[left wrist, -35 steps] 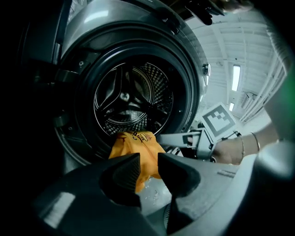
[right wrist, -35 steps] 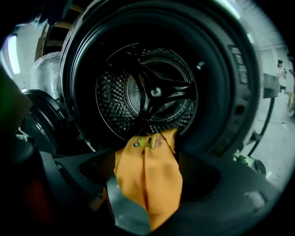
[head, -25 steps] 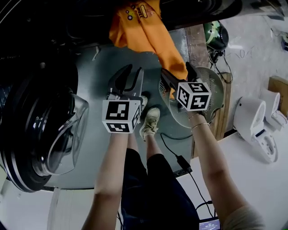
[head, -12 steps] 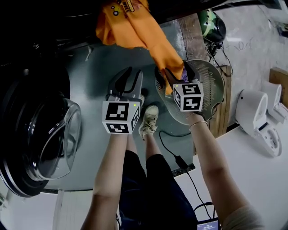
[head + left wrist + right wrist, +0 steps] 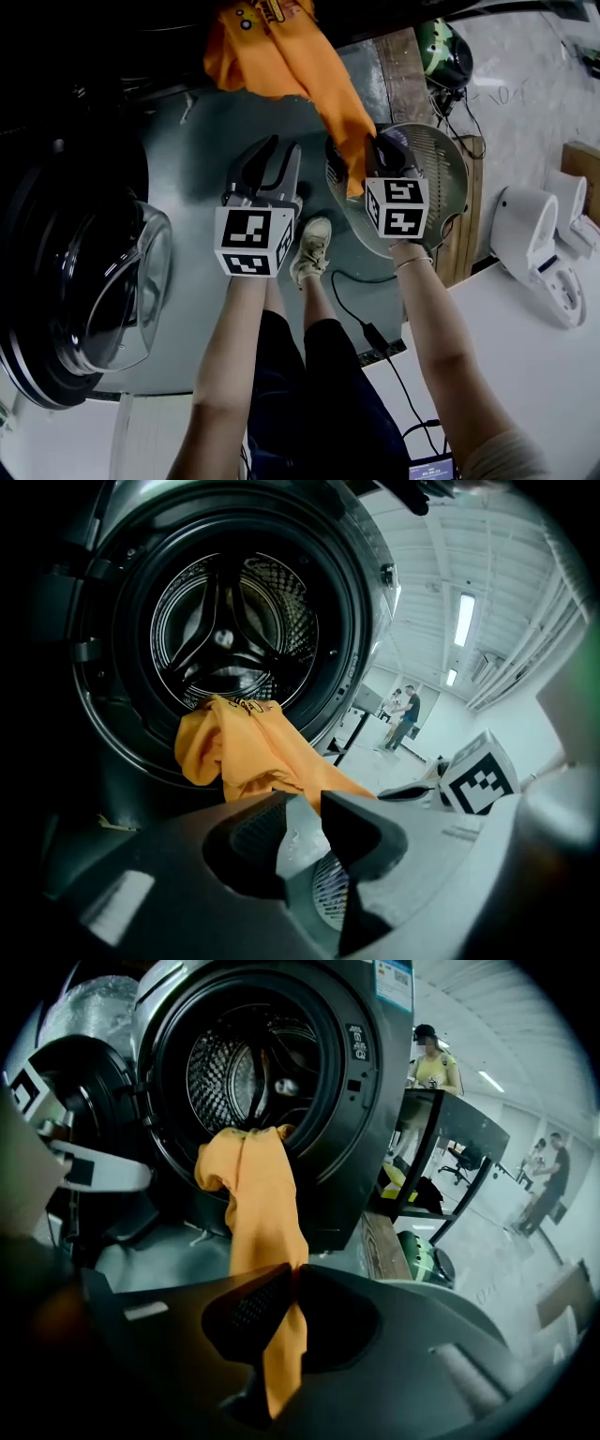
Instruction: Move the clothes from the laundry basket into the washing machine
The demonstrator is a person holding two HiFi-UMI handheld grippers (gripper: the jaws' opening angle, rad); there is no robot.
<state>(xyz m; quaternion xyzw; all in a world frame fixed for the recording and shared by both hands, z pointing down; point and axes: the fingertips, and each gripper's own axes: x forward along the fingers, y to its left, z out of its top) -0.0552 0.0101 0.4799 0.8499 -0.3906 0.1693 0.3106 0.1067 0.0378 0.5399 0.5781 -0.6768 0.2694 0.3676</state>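
An orange garment (image 5: 314,66) hangs out of the washing machine's drum (image 5: 244,1072) and over its door rim. Its lower end stretches down to my right gripper (image 5: 354,150), which is shut on it. In the right gripper view the cloth (image 5: 267,1213) passes between the closed jaws of that gripper (image 5: 292,1274). My left gripper (image 5: 279,148) is just to the left, open and holding nothing. In its own view the left gripper (image 5: 305,803) points at the drum (image 5: 234,630) and the garment (image 5: 248,752). The round perforated laundry basket (image 5: 445,164) lies on the floor under my right hand.
The machine's glass door (image 5: 112,281) stands swung open at the left. A shoe (image 5: 312,251) and a cable with a power brick (image 5: 380,337) are on the floor below. White machines (image 5: 539,253) stand at the right. A dark table (image 5: 450,1129) and people are behind.
My right gripper has shifted slightly left toward the machine, still holding the orange garment. The left gripper has barely moved and stays open.
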